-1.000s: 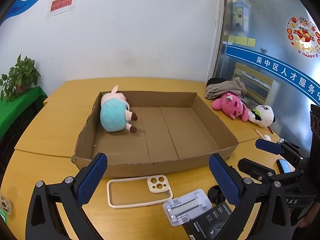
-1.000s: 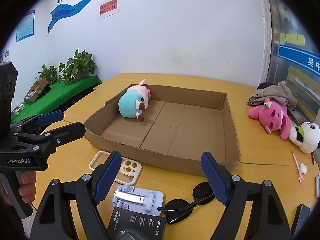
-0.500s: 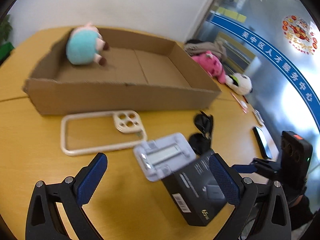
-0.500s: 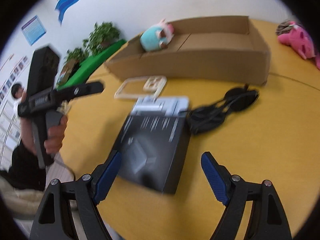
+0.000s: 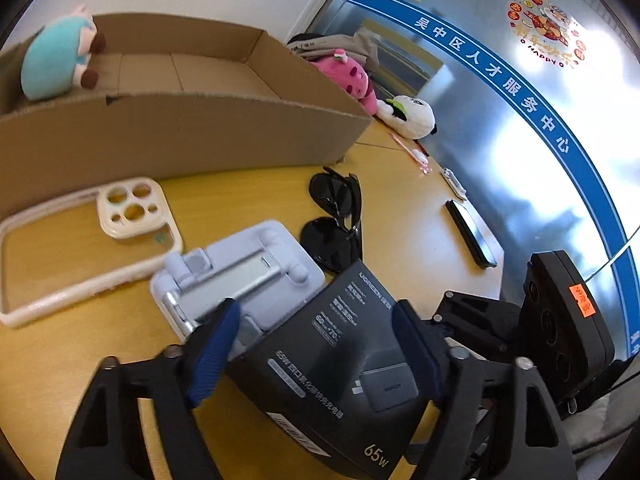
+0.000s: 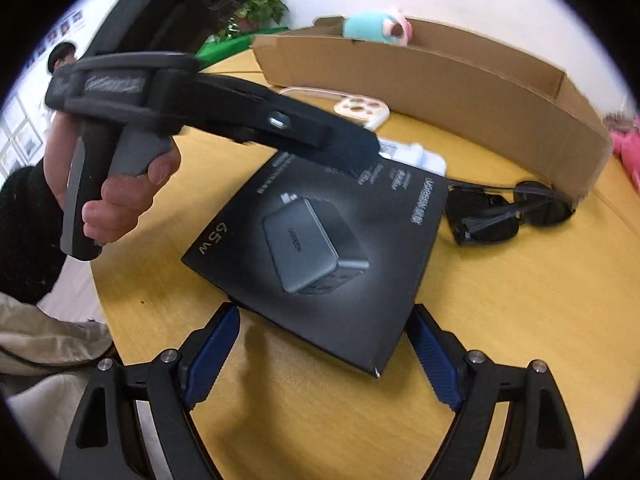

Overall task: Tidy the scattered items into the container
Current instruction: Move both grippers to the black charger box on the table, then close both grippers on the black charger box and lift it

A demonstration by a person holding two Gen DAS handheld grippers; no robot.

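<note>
A black charger box [image 5: 340, 360] [image 6: 320, 240] lies on the yellow table, its far end resting on a white phone stand [image 5: 240, 272]. My left gripper [image 5: 314, 348] straddles the box with its jaws closing; the pads look close to the box's edges, with no grip shown. My right gripper [image 6: 322, 354] hangs over the box's near corner, its jaws opening a little and nothing pressed between them. The cardboard container [image 5: 180, 136] [image 6: 460, 92] stands behind, with a teal plush [image 5: 52, 64] inside.
A cream phone case [image 5: 80, 240] and black sunglasses [image 5: 336, 220] [image 6: 500, 216] lie before the container. To its right are a pink plush [image 5: 352, 76], a panda plush [image 5: 412, 116], a pen [image 5: 412, 154] and a phone [image 5: 472, 236]. A hand [image 6: 120, 196] holds the left gripper.
Both grippers have dropped and tipped downward toward the black box, which now fills both views. The left jaws have narrowed around it.
</note>
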